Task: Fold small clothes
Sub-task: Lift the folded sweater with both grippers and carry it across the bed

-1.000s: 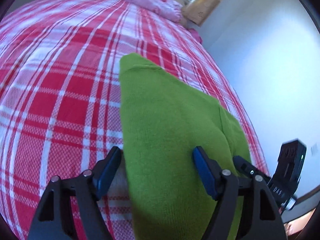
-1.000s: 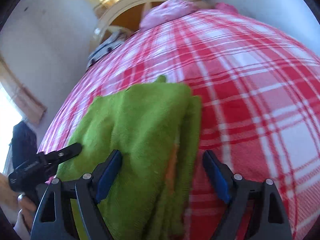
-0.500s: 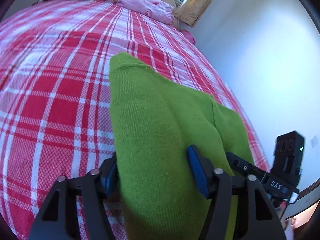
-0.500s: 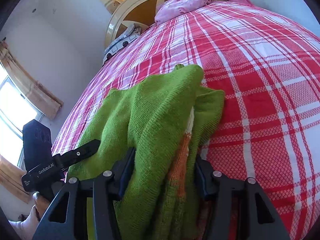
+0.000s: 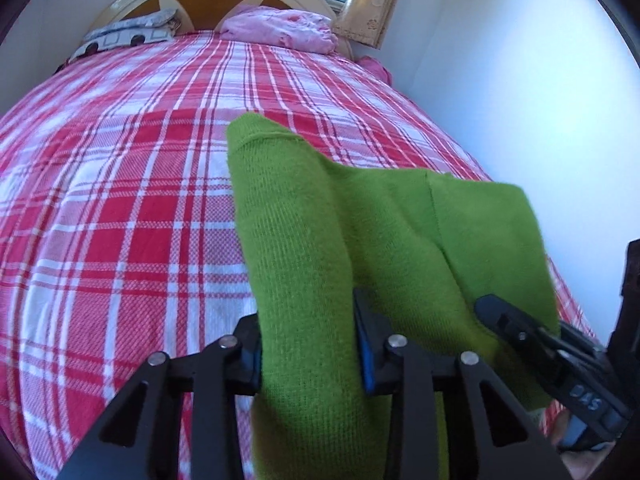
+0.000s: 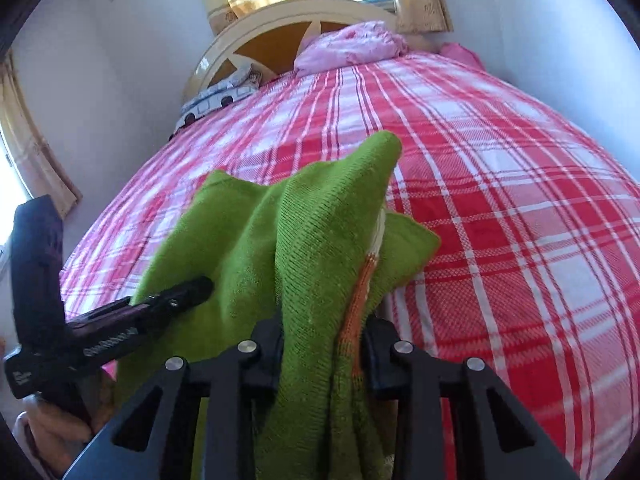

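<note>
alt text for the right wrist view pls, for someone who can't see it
The right gripper is shut on a bunched green knit garment with an orange and white stripe, held above a red and white plaid bedspread. The left gripper reaches the garment from the left; a pink pillow lies by the headboard.

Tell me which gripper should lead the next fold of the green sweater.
Probably neither alone: the left gripper and right gripper are each shut on an edge of the green sweater, lifted above the plaid bedspread. If one leads, right; it pinches the bunched layers.

Right hand-held gripper [image 6: 324, 344] clamps bunched green knit [image 6: 320, 240] over plaid bedspread [image 6: 500, 200].
</note>
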